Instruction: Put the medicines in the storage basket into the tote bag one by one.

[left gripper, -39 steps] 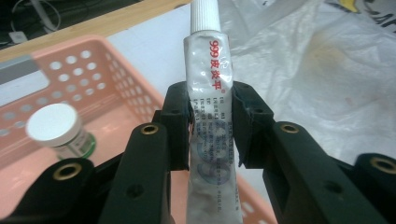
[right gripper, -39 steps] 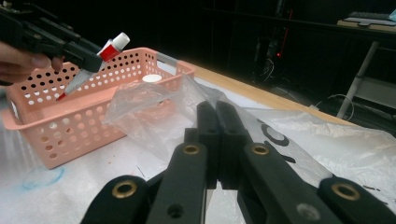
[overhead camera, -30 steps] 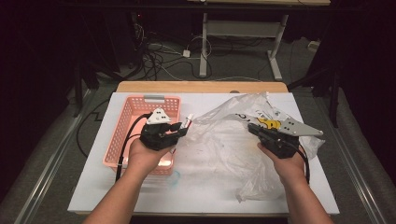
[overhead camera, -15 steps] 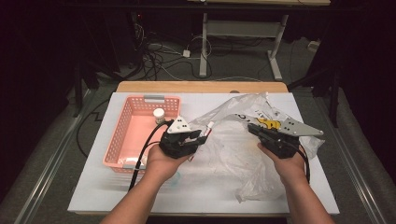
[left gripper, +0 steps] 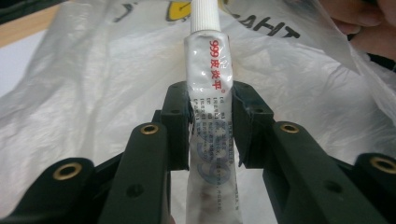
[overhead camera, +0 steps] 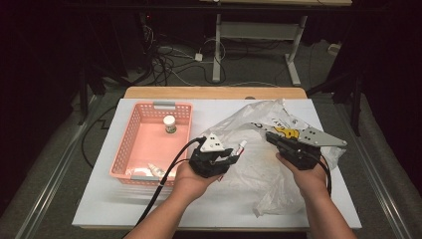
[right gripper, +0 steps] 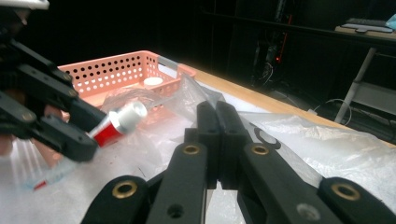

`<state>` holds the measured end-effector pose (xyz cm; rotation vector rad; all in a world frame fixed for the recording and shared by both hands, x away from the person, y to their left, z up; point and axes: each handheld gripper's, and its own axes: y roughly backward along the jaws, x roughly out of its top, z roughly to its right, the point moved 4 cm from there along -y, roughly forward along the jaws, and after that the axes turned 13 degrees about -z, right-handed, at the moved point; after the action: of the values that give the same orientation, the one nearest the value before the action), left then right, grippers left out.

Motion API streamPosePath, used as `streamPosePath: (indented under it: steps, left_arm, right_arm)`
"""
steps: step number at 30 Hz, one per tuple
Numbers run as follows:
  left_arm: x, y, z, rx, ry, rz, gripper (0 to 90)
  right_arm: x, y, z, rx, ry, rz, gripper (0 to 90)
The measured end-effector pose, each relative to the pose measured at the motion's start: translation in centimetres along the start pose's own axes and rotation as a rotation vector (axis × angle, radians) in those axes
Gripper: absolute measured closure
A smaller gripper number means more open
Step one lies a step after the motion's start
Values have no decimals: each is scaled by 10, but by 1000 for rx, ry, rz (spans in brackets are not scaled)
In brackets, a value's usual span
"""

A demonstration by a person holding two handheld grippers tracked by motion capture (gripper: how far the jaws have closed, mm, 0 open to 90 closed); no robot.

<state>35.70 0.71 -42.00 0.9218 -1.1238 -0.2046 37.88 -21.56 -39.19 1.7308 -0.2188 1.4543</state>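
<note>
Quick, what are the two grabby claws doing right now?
Left gripper: jaws shut on the white tube.
Right gripper: jaws shut, pinching the clear plastic bag.

A pink plastic basket with holes (overhead camera: 130, 149) sits on the white table (overhead camera: 99, 199). A small white-capped jar (overhead camera: 169, 123) stands inside it.

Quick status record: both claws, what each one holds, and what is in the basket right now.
left claw: shut on tube, cap pointing toward plastic bag
right claw: shut, pinching the plastic bag
tube: white cap, red print, above the bag
basket: pink, left of the bag; holds small jar and another small item
table: white top
</note>
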Motion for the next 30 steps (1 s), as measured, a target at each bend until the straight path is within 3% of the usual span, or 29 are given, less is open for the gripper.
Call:
streamPosePath:
  steps: [6, 19, 27, 30]
  left_arm:
    - [7, -12, 5, -4, -10, -7, 679]
    - [20, -36, 0, 0, -6, -35, 679]
    - [30, -55, 4, 14, -2, -43, 678]
    - [33, -63, 5, 40, -15, -54, 678]
  right_arm:
    - [1, 1, -3, 1, 6, 6, 900]
    - [4, 6, -11, 1, 15, 20, 900]
    - [7, 5, -15, 3, 2, 34, 900]
    - [7, 6, -16, 5, -4, 40, 900]
